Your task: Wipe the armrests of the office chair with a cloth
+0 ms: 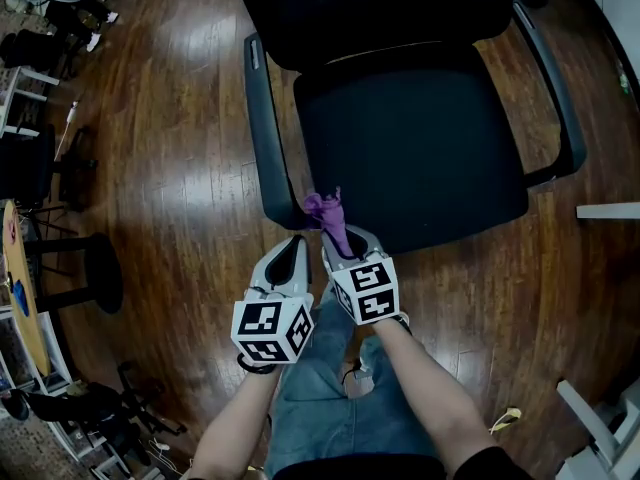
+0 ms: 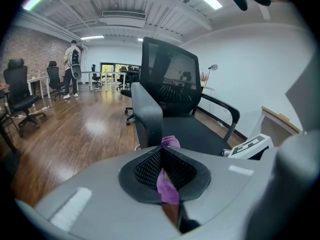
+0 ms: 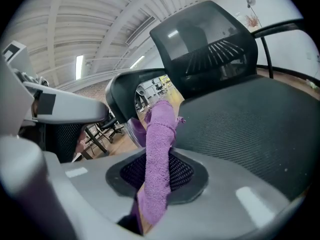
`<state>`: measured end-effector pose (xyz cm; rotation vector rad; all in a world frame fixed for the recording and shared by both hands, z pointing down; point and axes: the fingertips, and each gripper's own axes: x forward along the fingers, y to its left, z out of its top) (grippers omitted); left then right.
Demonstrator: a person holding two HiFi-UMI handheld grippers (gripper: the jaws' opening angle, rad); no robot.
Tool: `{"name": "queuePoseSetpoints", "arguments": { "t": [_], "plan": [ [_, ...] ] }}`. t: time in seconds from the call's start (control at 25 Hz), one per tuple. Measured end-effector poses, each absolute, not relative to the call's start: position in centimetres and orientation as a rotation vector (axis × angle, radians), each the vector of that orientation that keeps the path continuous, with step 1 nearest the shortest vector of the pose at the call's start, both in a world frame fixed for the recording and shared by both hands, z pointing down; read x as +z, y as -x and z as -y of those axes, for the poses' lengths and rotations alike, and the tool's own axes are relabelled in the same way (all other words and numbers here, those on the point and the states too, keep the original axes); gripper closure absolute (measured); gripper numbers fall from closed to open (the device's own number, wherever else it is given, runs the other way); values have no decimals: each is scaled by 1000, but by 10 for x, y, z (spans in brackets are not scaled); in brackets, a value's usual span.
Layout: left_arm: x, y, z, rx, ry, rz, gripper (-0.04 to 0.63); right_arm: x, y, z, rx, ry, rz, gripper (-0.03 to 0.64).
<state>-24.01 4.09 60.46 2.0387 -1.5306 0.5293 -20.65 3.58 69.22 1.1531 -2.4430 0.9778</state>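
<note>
A black office chair (image 1: 410, 138) stands in front of me on the wooden floor. Its left armrest (image 1: 262, 128) ends just above my grippers; its right armrest (image 1: 555, 88) is at the far side. A purple cloth (image 1: 324, 208) sticks up at the front end of the left armrest. My right gripper (image 1: 340, 236) is shut on the cloth (image 3: 160, 129), which runs through its jaws (image 3: 155, 159). My left gripper (image 1: 292, 240) is close beside it, tips almost touching. A purple strip of the cloth (image 2: 170, 142) lies in its closed seam (image 2: 162, 154). The armrest (image 2: 146, 109) rises right ahead.
Other chairs and desks (image 1: 50, 8) stand at the far left, with a black stool (image 1: 95, 268) and a round yellow table (image 1: 20, 288) nearer. White furniture (image 1: 605, 210) is at the right. A person (image 2: 74, 66) stands far back in the room. My legs (image 1: 330, 398) are below.
</note>
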Motion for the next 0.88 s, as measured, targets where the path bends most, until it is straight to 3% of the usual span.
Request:
{"name": "queuePoseSetpoints", "arguments": {
  "t": [0.88],
  "plan": [
    [525,246,-18,459,-2077,1543,591,561,203,-7,901,-1229,2549,543]
  ]
}}
